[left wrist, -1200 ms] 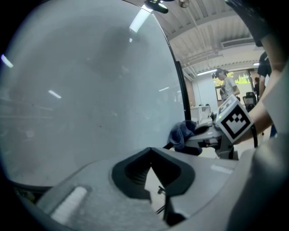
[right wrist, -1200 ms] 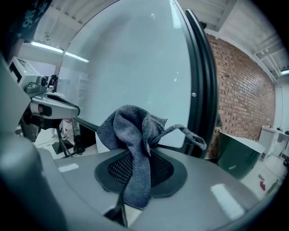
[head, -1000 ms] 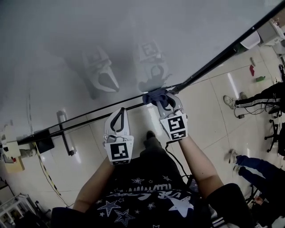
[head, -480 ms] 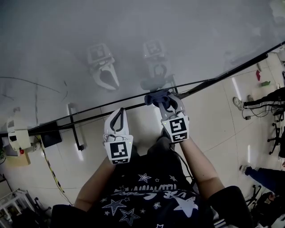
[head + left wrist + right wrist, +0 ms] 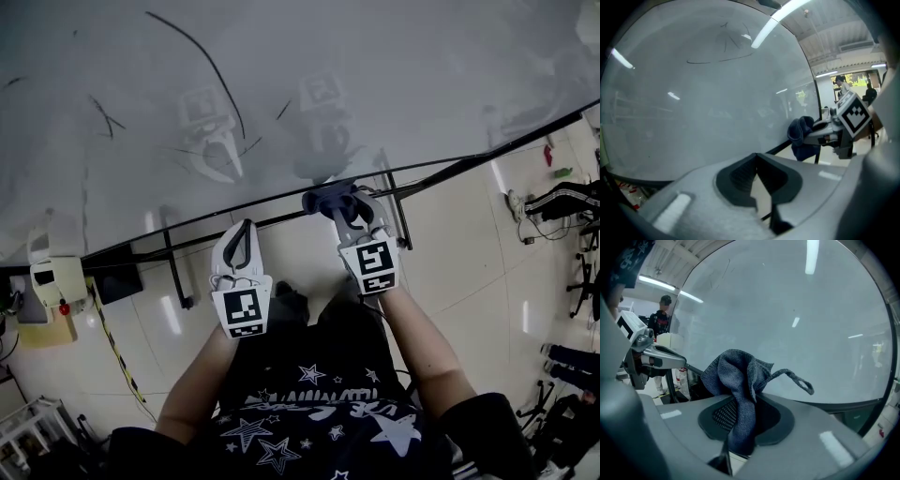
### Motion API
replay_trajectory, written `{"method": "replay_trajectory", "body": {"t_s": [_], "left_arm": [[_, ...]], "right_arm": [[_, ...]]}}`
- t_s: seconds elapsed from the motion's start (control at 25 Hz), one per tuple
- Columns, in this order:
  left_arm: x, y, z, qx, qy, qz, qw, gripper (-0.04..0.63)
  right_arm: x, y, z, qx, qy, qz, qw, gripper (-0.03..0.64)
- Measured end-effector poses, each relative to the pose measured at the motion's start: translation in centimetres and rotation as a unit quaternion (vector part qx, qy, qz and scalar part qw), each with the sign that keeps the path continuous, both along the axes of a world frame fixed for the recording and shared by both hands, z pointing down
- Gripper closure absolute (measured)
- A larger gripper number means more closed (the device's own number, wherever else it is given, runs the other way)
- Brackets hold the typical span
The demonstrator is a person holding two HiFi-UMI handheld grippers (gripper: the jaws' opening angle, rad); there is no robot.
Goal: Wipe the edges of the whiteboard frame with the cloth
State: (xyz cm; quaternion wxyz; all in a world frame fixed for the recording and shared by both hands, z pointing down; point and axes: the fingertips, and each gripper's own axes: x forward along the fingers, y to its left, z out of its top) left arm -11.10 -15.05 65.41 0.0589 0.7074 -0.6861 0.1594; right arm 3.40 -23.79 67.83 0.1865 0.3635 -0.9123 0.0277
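The whiteboard [image 5: 281, 75] fills the upper part of the head view, and its black bottom frame [image 5: 187, 236] runs from lower left up to the right. My right gripper [image 5: 336, 202] is shut on a dark blue cloth [image 5: 323, 199], which is pressed against that frame. In the right gripper view the cloth [image 5: 738, 371] bunches up out of the jaws in front of the board, with the frame [image 5: 843, 405] below. My left gripper [image 5: 246, 225] hangs just below the frame, left of the cloth, shut on nothing. The left gripper view shows the cloth [image 5: 801, 136] and the right gripper [image 5: 834, 133].
The board's black stand legs [image 5: 173, 272] [image 5: 398, 211] drop to the tiled floor. A white device on a yellow box [image 5: 52, 286] sits at the left, beside striped tape [image 5: 117, 347]. A person's legs [image 5: 562, 199] and chair bases are at the far right.
The view has swung, so the frame looks flatter and pen marks on the board have come into sight. The right gripper keeps the cloth on the frame. The left gripper sits slightly lower.
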Motion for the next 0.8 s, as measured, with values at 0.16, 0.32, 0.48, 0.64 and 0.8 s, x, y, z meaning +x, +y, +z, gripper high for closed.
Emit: {"method": "replay_trajectory", "body": {"t_s": [0.16, 0.32, 0.48, 0.64, 0.8], "left_arm": [[0.2, 0.3, -0.9, -0.001, -0.01, 0.002, 1.0, 0.591], [-0.2, 0.6, -1.1, -0.001, -0.011, -0.006, 0.9999, 0.591], [-0.5, 0.4, -1.6, 0.005, -0.015, -0.017, 0.9997, 0.591], [-0.2, -0.3, -2.2, 0.004, -0.023, -0.029, 0.9993, 0.591], [0.1, -0.9, -2.6, 0.0, -0.024, -0.049, 0.9985, 0.591]], "right_arm": [[0.1, 0.2, -1.3, 0.0, -0.009, 0.0, 1.0, 0.54], [-0.3, 0.1, -1.8, -0.006, -0.017, -0.005, 1.0, 0.54], [-0.9, -0.2, -1.6, -0.01, -0.022, -0.025, 0.999, 0.54], [-1.6, 0.1, -1.3, -0.017, -0.029, -0.05, 0.998, 0.54], [-2.4, 0.9, -1.4, -0.017, -0.038, -0.086, 0.995, 0.54]]}}
